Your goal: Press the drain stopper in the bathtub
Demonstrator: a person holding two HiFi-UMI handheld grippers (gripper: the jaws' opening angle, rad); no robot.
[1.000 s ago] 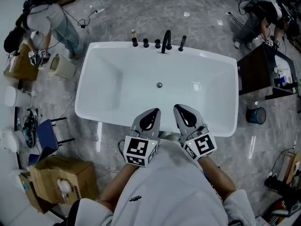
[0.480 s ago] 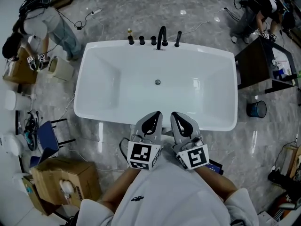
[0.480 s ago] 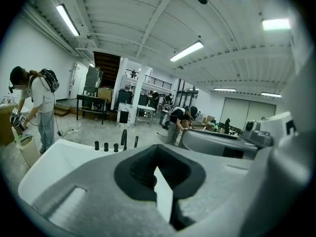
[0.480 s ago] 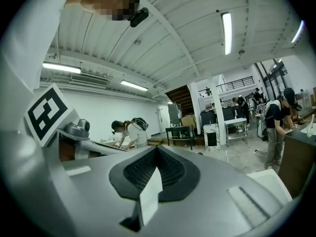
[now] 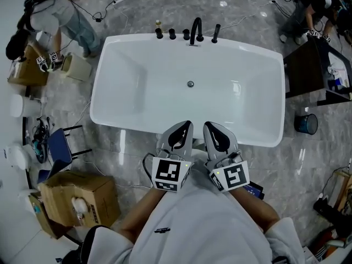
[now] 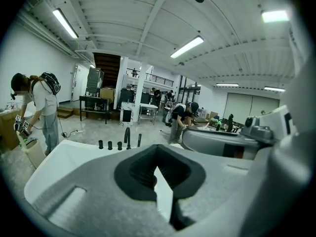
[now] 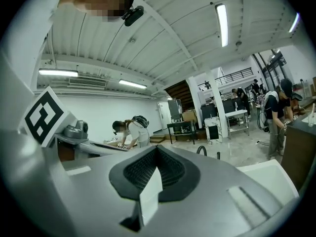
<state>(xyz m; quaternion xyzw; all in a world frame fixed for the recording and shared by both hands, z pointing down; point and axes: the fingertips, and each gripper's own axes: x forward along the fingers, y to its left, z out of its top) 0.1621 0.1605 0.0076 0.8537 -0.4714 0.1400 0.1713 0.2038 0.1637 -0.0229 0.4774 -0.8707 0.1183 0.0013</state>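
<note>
Gleaming white bathtub on grey marbled floor, cardboard box nearby.

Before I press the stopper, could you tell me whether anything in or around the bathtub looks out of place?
Nothing stands out. The bathtub is empty, the drain stopper sits in the middle of its floor, and the black faucet stands upright on the far rim. The left gripper and right gripper hover shut above the near rim.

The head view looks steeply down on the tub. The 2 gripper views look level across it, sharing the faucet.
</note>
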